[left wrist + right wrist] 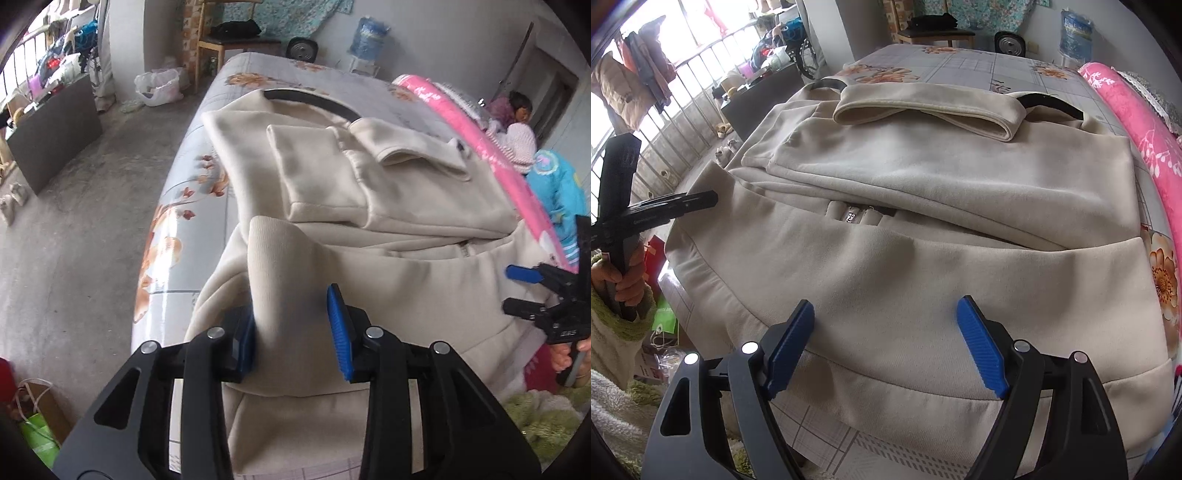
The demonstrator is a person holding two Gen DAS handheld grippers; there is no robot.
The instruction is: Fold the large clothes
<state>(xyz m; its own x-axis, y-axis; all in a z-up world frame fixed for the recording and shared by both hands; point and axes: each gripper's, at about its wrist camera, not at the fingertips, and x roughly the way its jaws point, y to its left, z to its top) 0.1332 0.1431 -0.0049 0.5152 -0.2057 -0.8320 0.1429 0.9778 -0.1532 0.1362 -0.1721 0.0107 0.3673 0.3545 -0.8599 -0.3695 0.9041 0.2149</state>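
Observation:
A large cream sweatshirt [388, 192] lies on the bed, its sleeves folded across the body and its lower part doubled up toward me. In the left wrist view my left gripper [291, 328] has its jaws apart, with a raised fold of the ribbed hem [280, 266] standing between the blue pads, loose. My right gripper [517, 288] shows at the right edge, open. In the right wrist view the right gripper [886, 339] is open just above the sweatshirt's [923, 266] near fold. The left gripper [683, 205] hovers at the garment's left edge.
The bed sheet [177, 206] is grey with orange flowers. A pink blanket [498, 147] runs along the right side, with a child [521, 110] beyond it. A wooden chair [229, 40] and a water jug [369, 37] stand past the bed. A dark cabinet [51, 133] stands left.

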